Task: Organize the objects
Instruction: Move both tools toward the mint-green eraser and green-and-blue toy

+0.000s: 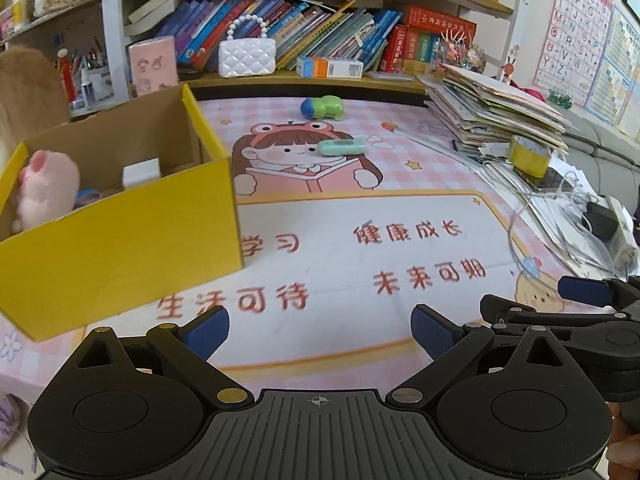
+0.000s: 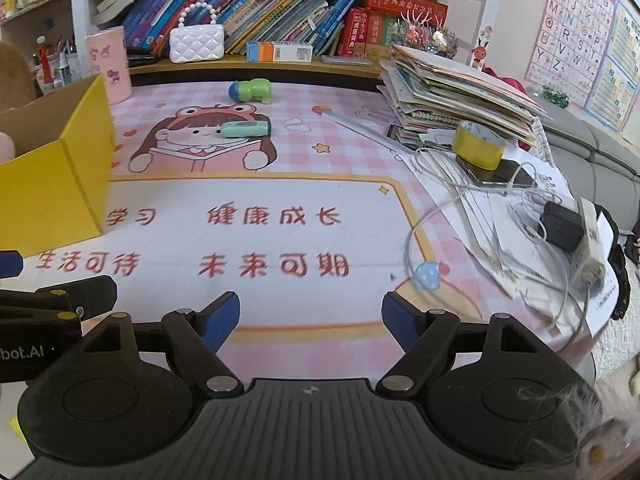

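Two toys remain mid-frame: green toy (image 2: 250,91), mint case (image 2: 245,129). Both our grippers, left (image 1: 320,332) and right (image 2: 311,316), gape empty. Case looks light, rigid, slick; we'd pinch its middle, then box (image 1: 120,232).

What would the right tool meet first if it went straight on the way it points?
Probably the bare desk mat: the right tool is open, angled down, nothing between it and the printed characters. Farther along lies the mint-green case.
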The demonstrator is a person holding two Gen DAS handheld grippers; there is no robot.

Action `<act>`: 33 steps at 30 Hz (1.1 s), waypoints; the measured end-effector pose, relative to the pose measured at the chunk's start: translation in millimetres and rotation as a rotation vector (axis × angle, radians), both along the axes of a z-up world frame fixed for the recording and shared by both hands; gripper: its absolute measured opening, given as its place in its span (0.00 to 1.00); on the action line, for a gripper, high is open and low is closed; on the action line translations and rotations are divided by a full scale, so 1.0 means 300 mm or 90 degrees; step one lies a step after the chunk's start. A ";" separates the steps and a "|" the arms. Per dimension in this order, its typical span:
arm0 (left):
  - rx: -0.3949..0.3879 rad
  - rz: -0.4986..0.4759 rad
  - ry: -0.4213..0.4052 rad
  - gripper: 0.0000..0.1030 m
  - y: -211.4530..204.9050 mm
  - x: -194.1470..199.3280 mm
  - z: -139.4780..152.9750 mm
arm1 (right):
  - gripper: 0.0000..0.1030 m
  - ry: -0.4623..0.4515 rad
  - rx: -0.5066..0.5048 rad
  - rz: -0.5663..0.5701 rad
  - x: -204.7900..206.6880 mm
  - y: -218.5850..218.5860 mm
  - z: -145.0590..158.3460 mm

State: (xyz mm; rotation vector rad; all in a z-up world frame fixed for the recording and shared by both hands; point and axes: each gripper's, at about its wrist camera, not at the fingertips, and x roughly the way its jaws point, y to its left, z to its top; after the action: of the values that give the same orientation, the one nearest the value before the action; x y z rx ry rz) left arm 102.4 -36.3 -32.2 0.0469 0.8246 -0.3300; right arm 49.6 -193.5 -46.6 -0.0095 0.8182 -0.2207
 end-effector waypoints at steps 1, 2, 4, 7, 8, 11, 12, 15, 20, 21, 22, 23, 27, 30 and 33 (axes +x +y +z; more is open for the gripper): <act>0.001 0.002 0.001 0.96 -0.014 0.015 0.000 | 0.75 0.002 0.001 0.002 0.019 -0.014 -0.002; 0.003 0.005 0.000 0.96 -0.029 0.030 0.000 | 0.75 0.003 0.003 0.003 0.039 -0.029 -0.003; 0.006 0.010 -0.001 0.96 -0.057 0.061 0.001 | 0.75 0.004 0.005 0.008 0.080 -0.058 -0.003; 0.010 0.021 0.001 0.96 -0.103 0.112 0.001 | 0.75 0.007 0.009 0.016 0.143 -0.103 -0.005; 0.010 0.022 0.000 0.96 -0.117 0.127 0.003 | 0.74 0.007 0.011 0.019 0.163 -0.120 -0.005; 0.013 0.031 -0.001 0.96 -0.162 0.175 0.004 | 0.75 0.005 0.021 0.027 0.221 -0.171 -0.007; 0.014 0.035 0.000 0.96 -0.176 0.191 0.004 | 0.75 0.004 0.027 0.031 0.241 -0.189 -0.007; 0.020 0.049 -0.003 0.96 -0.214 0.238 0.004 | 0.74 -0.003 0.045 0.042 0.300 -0.237 -0.003; 0.033 0.082 -0.015 0.95 -0.263 0.329 0.005 | 0.74 -0.027 0.061 0.059 0.411 -0.306 0.011; 0.036 0.088 -0.017 0.94 -0.272 0.350 0.005 | 0.74 -0.032 0.065 0.061 0.439 -0.320 0.016; 0.037 0.091 -0.019 0.94 -0.279 0.371 0.005 | 0.74 -0.039 0.069 0.063 0.464 -0.333 0.020; 0.039 0.096 -0.020 0.94 -0.290 0.392 0.006 | 0.74 -0.046 0.071 0.066 0.492 -0.345 0.025; 0.043 0.109 -0.025 0.94 -0.332 0.480 -0.001 | 0.74 -0.076 0.073 0.080 0.594 -0.380 0.041; 0.048 0.116 -0.027 0.91 -0.366 0.543 -0.022 | 0.74 -0.088 0.080 0.091 0.667 -0.393 0.041; 0.055 0.120 -0.029 0.88 -0.397 0.603 -0.045 | 0.74 -0.099 0.077 0.104 0.735 -0.401 0.036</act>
State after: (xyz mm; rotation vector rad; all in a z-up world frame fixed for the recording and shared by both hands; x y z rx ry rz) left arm 283.3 -155.2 -45.8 0.0561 0.7918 -0.1155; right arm 270.2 -313.7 -35.7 0.0528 0.6713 -0.0168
